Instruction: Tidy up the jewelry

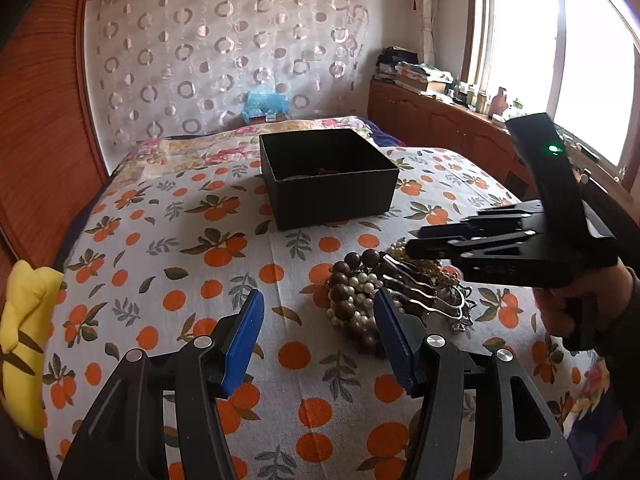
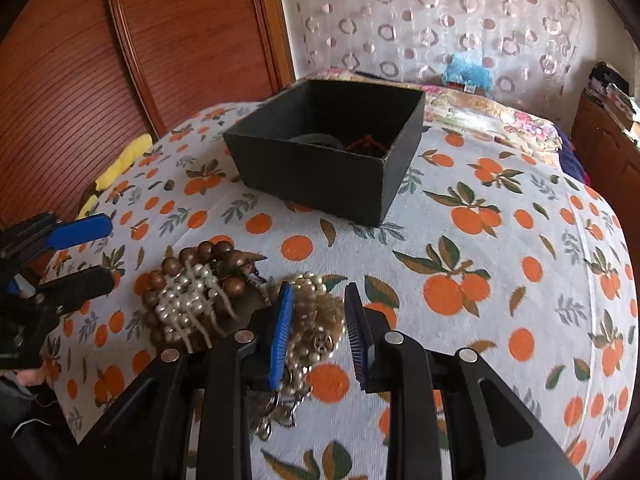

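Observation:
A heap of jewelry lies on the orange-print bedsheet [image 1: 168, 248]: brown wooden beads [image 1: 347, 276] [image 2: 208, 254], white pearls [image 1: 356, 302] [image 2: 182, 306], pale gold beads [image 2: 318, 314] and silver wavy clips [image 1: 424, 296]. Behind it stands an open black box [image 1: 328, 196] [image 2: 320, 172] with something red [image 2: 364, 144] inside. My left gripper [image 1: 319, 296] [image 2: 96, 254] is open just left of the heap, its right pad against the pearls' edge. My right gripper [image 2: 319, 292] [image 1: 416, 242] straddles the gold beads from above, jaws partly apart; only the left pad touches them.
A yellow plush [image 1: 20, 340] [image 2: 120, 160] lies at the bed's left edge by the wooden headboard [image 1: 40, 120]. A wooden cabinet [image 1: 432, 120] loaded with clutter runs under the window on the right. A blue bundle [image 1: 264, 104] sits at the bed's far end.

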Action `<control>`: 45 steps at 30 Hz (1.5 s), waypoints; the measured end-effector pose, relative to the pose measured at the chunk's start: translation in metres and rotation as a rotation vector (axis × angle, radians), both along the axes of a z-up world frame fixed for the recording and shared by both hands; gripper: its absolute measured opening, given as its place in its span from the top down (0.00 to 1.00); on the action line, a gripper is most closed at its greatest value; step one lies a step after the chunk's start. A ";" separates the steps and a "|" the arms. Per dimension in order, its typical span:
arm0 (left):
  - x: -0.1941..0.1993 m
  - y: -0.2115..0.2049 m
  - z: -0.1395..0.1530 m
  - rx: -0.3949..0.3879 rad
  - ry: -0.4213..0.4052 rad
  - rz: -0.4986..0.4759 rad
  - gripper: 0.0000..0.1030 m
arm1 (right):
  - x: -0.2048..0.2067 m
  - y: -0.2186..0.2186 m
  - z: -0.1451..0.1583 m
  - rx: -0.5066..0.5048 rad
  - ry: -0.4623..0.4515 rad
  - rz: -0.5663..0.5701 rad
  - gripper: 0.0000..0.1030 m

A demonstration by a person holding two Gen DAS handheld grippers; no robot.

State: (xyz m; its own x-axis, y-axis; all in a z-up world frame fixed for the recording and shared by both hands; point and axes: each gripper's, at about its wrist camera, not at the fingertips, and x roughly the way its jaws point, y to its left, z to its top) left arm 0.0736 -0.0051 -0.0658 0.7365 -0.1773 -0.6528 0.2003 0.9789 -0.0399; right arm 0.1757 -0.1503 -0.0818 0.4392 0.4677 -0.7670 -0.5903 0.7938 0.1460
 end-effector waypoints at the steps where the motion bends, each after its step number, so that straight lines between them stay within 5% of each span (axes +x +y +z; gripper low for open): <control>1: 0.000 0.000 0.000 -0.005 0.002 -0.003 0.47 | 0.001 0.002 0.000 -0.006 0.000 0.006 0.72; 7: -0.001 -0.006 -0.002 -0.003 0.006 -0.018 0.47 | -0.001 0.006 -0.001 -0.036 0.000 0.042 0.95; 26: 0.005 -0.020 -0.012 -0.038 0.044 -0.052 0.47 | -0.023 -0.072 0.074 0.076 -0.246 -0.122 0.95; 39: 0.031 -0.037 -0.016 -0.092 0.095 -0.094 0.47 | -0.026 -0.102 0.075 0.056 -0.260 -0.190 0.95; 45: 0.036 -0.041 -0.018 -0.117 0.115 -0.113 0.69 | -0.028 -0.109 0.081 0.070 -0.271 -0.202 0.95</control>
State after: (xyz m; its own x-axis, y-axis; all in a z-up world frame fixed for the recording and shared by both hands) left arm 0.1095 -0.0465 -0.0841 0.6292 -0.3343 -0.7017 0.2957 0.9379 -0.1816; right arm 0.1478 -0.2594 -0.0005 0.7118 0.3982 -0.5786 -0.4472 0.8922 0.0640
